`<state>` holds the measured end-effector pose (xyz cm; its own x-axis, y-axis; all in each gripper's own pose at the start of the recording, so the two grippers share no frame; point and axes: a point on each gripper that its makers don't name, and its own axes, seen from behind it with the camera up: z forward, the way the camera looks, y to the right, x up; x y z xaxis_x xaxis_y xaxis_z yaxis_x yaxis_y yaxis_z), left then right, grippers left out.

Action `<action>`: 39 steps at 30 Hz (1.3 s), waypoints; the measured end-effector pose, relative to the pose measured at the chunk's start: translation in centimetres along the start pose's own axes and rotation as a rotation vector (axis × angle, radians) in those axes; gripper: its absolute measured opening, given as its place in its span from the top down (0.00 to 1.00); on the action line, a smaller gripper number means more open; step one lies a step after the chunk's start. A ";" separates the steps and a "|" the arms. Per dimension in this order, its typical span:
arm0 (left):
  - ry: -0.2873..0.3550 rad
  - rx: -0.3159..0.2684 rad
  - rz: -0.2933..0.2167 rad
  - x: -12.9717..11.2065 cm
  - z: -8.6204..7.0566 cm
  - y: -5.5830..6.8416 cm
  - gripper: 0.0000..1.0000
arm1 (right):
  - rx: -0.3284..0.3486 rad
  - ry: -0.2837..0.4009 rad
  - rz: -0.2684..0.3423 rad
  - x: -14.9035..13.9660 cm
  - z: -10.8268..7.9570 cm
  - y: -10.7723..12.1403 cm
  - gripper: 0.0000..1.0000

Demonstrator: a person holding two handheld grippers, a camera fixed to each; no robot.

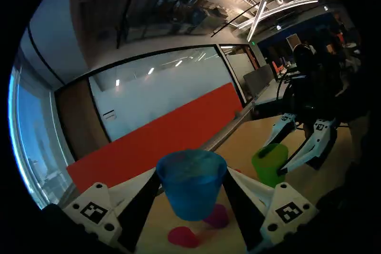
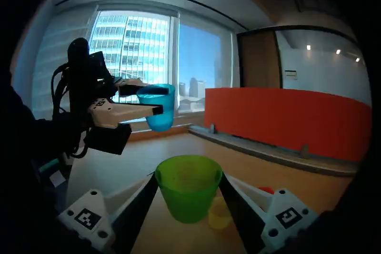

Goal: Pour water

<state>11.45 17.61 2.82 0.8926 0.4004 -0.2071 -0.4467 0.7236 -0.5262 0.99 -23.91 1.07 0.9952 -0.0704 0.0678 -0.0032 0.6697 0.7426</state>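
Observation:
A translucent blue cup point(image 1: 192, 185) is held upright in the air, with my left gripper point(image 1: 191, 192) shut on its sides. In the right gripper view the same blue cup point(image 2: 157, 106) hangs at the upper left, clamped by the left gripper point(image 2: 155, 101). A green cup point(image 2: 189, 193) is held upright above the wooden table point(image 2: 181, 158), my right gripper point(image 2: 189, 197) shut on it. In the left gripper view the green cup point(image 1: 269, 163) sits to the right, in the right gripper point(image 1: 281, 158). I cannot see whether either cup holds water.
Flat pink and red discs point(image 1: 183, 236) lie on the table below the blue cup. A yellow disc point(image 2: 220, 216) and a red one point(image 2: 265, 190) lie below the green cup. An orange-red partition point(image 2: 290, 118) runs along the table's far edge, windows behind.

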 end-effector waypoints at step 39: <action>0.025 0.037 0.326 3.6 0.0 -0.9 0.14 | 0.119 -0.020 0.000 -0.9 3.2 -4.9 0.08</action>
<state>15.09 18.38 2.52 0.7031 0.6011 -0.3800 -0.7109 0.5796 -0.3984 -0.21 -29.46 -0.52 0.9930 -0.0862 0.0803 -0.0159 0.5773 0.8164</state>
